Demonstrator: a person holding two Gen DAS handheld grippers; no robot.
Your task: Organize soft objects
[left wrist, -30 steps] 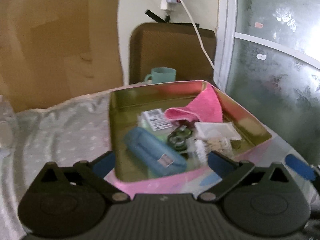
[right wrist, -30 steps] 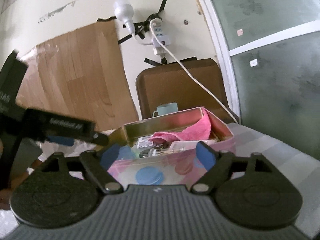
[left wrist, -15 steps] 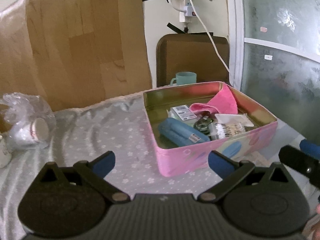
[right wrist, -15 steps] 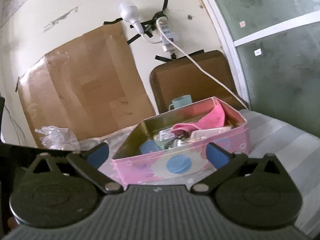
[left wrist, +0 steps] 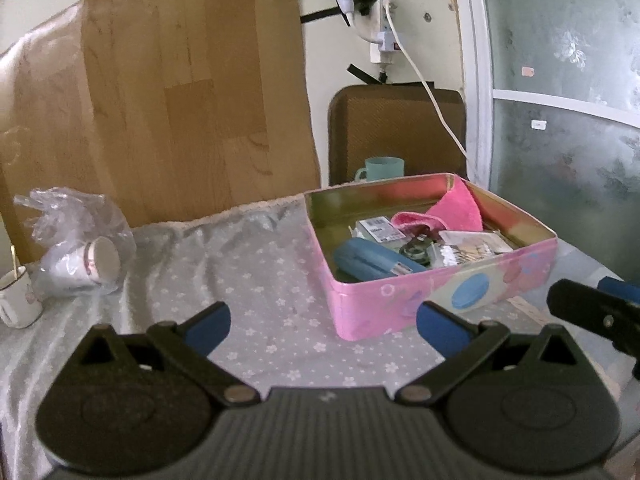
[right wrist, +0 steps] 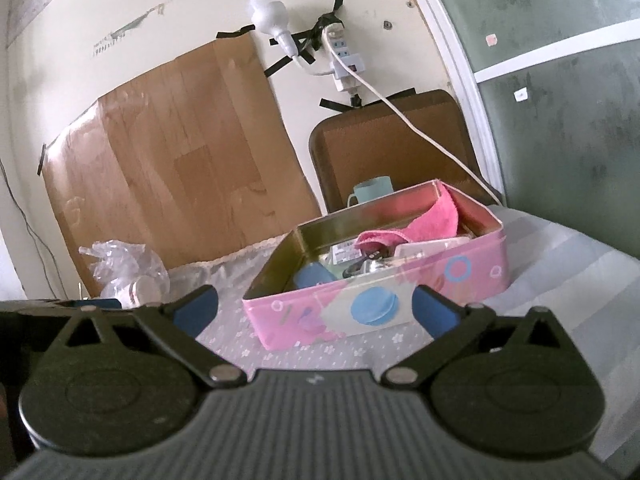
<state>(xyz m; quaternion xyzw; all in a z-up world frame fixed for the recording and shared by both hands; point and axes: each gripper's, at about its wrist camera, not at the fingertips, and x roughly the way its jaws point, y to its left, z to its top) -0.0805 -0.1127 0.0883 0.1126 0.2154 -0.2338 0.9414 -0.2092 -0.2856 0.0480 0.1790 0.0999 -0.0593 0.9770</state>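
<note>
A pink tin box (left wrist: pixel 440 296) stands on the cloth-covered table, also in the right wrist view (right wrist: pixel 460 276). Inside lie a pink towel (left wrist: pixel 456 210) draped on the far right corner, a blue pouch (left wrist: pixel 372 264), a labelled packet (left wrist: pixel 378 230) and small items. The towel also shows in the right wrist view (right wrist: pixel 432 220). My left gripper (left wrist: pixel 322 322) is open and empty, well short of the box. My right gripper (right wrist: pixel 314 306) is open and empty in front of the box; it also shows at the right edge of the left wrist view (left wrist: pixel 592 312).
A crumpled clear plastic bag with paper cups (left wrist: pixel 80 248) lies at the left, next to a white mug (left wrist: pixel 18 300). A teal mug (left wrist: pixel 384 168) stands behind the box, before a brown chair back (left wrist: pixel 396 128). Cardboard (left wrist: pixel 160 120) leans on the wall.
Both grippers have pulled back and up from the box, so it looks smaller and farther. The plastic bag and cups have come into view at the left. Both grippers stay open.
</note>
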